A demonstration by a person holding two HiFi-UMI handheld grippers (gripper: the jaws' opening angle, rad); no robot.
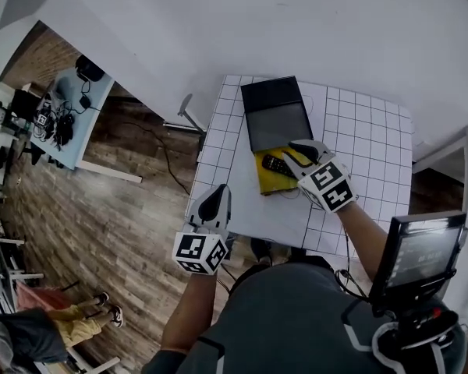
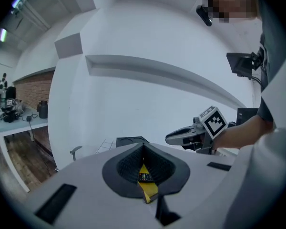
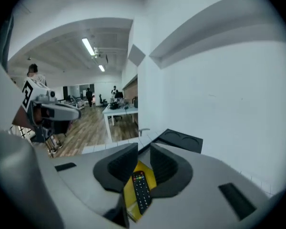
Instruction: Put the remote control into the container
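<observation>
remote: the remote control (image 1: 277, 164) lay flat on the yellow tray (image 1: 269, 184), which I took for the container; looked placed, not held.
right gripper: your right gripper (image 3: 143, 149) hung above it, jaws a narrow gap apart, nothing between them.
left gripper: your left gripper (image 1: 213, 205) was off the table's near corner, tips together, empty.
handling: probably light, stiff plastic with a smooth shell that could slip; buttons faced up.
grip point: if you had to re-seat it, across the long side edges near mid-length looked best, not on the keys.
surface: white gridded table (image 1: 359, 142), flat and hard; black case (image 1: 274, 115) touched the tray's far edge.
room: white wall beyond, wood floor on your left, another desk with gear.
</observation>
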